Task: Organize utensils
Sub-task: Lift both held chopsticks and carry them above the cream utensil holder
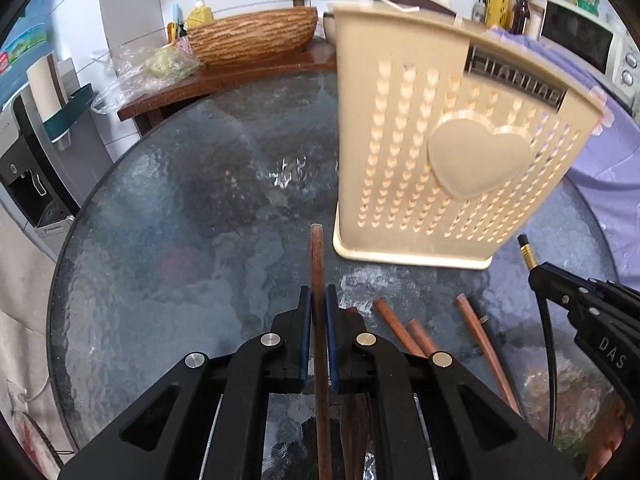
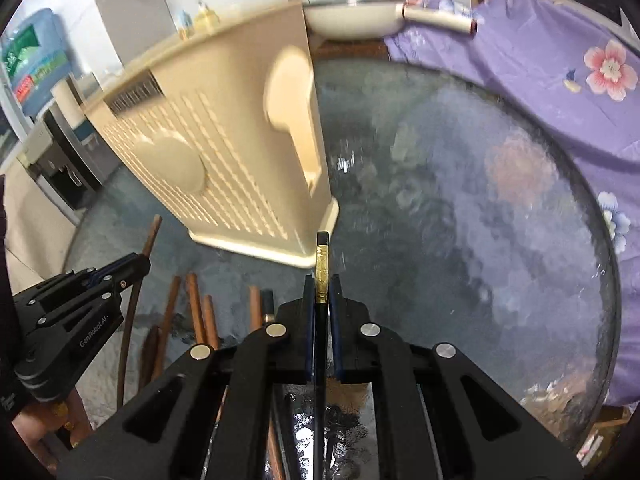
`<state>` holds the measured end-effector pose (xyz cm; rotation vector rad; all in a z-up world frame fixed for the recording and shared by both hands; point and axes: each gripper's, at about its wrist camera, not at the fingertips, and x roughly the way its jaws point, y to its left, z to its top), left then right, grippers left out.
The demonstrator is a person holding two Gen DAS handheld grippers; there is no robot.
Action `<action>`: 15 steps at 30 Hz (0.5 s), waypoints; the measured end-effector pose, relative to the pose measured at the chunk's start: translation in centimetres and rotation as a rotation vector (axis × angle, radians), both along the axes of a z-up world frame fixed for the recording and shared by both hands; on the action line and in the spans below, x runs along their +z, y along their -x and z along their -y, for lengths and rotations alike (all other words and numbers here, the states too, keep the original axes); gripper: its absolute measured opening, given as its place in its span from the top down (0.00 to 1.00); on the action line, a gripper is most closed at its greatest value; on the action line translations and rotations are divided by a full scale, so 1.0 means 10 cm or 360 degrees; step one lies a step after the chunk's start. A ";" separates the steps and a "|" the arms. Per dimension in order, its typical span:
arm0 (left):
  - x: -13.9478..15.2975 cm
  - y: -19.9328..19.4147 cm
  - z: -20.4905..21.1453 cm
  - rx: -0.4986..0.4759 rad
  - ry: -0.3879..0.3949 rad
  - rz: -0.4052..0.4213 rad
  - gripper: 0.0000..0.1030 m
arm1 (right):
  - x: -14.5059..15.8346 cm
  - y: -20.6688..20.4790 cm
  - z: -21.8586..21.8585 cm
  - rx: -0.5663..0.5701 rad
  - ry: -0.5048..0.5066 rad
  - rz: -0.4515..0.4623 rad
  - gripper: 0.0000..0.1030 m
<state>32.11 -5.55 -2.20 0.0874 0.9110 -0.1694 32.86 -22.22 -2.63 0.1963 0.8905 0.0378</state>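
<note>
A beige plastic utensil holder (image 1: 444, 136) with heart-shaped holes stands on the round glass table (image 1: 180, 220); it also shows in the right wrist view (image 2: 224, 152). My left gripper (image 1: 319, 294) is shut on a brown wooden chopstick (image 1: 317, 256) that points toward the holder's base. My right gripper (image 2: 321, 284) is shut on a black chopstick with a gold band (image 2: 321, 264), just right of the holder's corner. Several brown wooden utensils (image 1: 408, 332) lie on the table in front of the holder, between the two grippers; they also show in the right wrist view (image 2: 196, 308).
A woven basket (image 1: 252, 36), soap bottle (image 1: 199, 12) and plastic bags (image 1: 148, 68) sit on a wooden shelf behind the table. A purple floral cloth (image 2: 560, 76) covers the right side. A microwave (image 1: 588, 48) stands at the back right and a water dispenser (image 1: 24, 152) at the left.
</note>
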 end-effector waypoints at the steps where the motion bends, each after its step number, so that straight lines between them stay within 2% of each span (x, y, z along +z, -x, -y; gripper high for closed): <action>1: 0.05 0.02 -0.02 0.0001 0.0017 0.0018 0.93 | 0.05 0.02 0.01 0.0008 0.0000 0.0030 0.93; 6: 0.29 0.11 -0.08 -0.0002 0.0081 0.0090 0.93 | 0.28 0.17 0.08 0.0046 -0.0060 0.0159 0.93; 15: 0.68 0.30 -0.19 -0.0016 0.0172 0.0219 0.94 | 0.78 0.48 0.04 0.0148 -0.0051 0.0408 0.93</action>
